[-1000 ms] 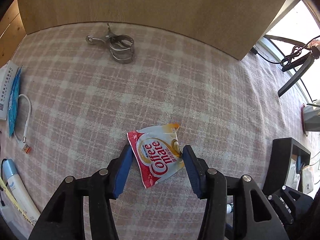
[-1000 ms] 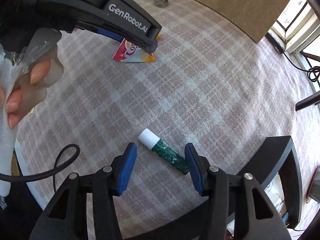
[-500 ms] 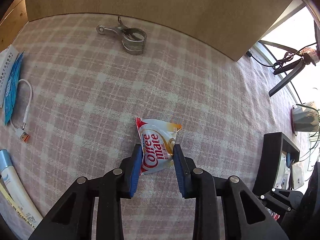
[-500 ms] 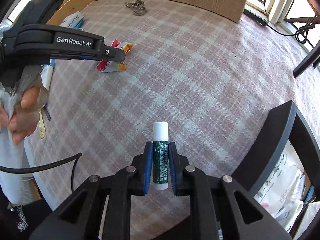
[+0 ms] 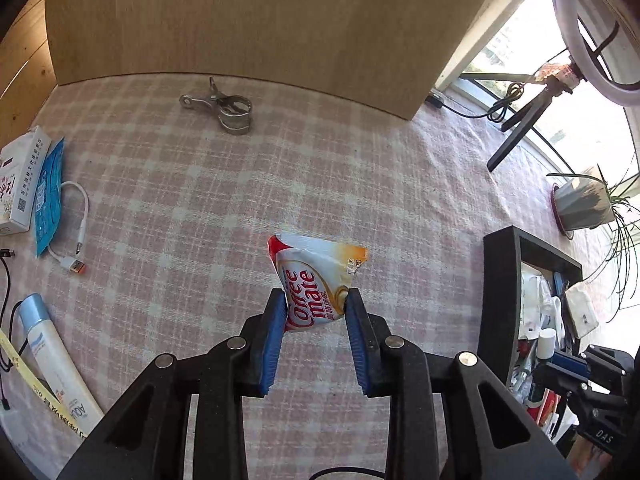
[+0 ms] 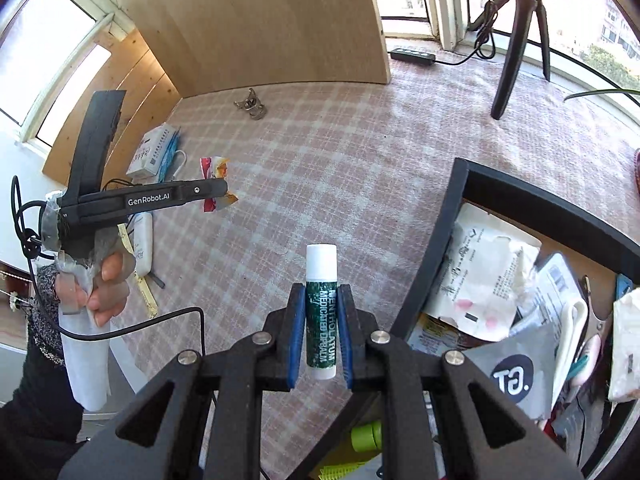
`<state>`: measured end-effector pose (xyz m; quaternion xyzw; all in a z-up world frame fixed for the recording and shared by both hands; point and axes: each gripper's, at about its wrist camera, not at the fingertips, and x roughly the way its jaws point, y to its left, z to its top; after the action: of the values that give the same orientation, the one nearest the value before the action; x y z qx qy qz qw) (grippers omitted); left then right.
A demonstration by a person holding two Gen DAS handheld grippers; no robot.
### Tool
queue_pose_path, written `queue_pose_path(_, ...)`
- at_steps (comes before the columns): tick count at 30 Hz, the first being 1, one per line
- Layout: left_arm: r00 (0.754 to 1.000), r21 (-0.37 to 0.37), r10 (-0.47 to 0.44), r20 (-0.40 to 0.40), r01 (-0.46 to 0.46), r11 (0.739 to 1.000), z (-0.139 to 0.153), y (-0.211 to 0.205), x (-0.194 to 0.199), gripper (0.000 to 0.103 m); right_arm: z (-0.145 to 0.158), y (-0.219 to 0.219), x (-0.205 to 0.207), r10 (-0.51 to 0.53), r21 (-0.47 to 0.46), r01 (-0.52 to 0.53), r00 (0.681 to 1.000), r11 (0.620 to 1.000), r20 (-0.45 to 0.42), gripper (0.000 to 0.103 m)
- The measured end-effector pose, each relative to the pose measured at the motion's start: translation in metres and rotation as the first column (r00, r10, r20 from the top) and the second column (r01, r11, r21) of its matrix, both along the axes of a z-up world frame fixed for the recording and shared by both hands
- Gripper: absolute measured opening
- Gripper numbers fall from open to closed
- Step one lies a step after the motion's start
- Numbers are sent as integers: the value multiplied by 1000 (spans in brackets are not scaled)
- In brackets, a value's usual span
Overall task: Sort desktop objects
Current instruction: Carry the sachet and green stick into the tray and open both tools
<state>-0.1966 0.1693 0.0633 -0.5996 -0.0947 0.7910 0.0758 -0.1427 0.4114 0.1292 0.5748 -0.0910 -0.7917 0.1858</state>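
The left gripper (image 5: 315, 304) pinched a Coffee mate sachet (image 5: 316, 280) between its blue pads, clear of the checked tablecloth (image 5: 200, 200). The right gripper (image 6: 321, 304) clamped a green lip balm stick (image 6: 320, 308), white cap forward, beside the black bin (image 6: 520, 196) of sorted items.

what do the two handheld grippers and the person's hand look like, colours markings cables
Both the left gripper and right gripper are black with blue pads and silver screws. The left reads GenRobot.AI in white, with a black cable. The hand wears clear plastic over a dark sleeve.
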Motion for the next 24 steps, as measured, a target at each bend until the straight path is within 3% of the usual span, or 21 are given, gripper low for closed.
queue_pose_path(1,1000,1,-22,-11,22,1000,7,5,21,28,0,5,5,-21,5,21,1000,1000,-6,16)
queue_pose_path(8,979,14,-195,-65,196,980,47,67,36,28,16,63,41,-187,52,189,982,981,-36,16)
queue_pose_path(17,915,50,-395,-87,400,915,75,151,75,28,21,132,94,-349,103,352,936,930,-48,16)
queue_pose_path(24,865,65,-494,-90,500,863,83,198,102,28,21,163,123,-419,137,422,906,896,-51,16)
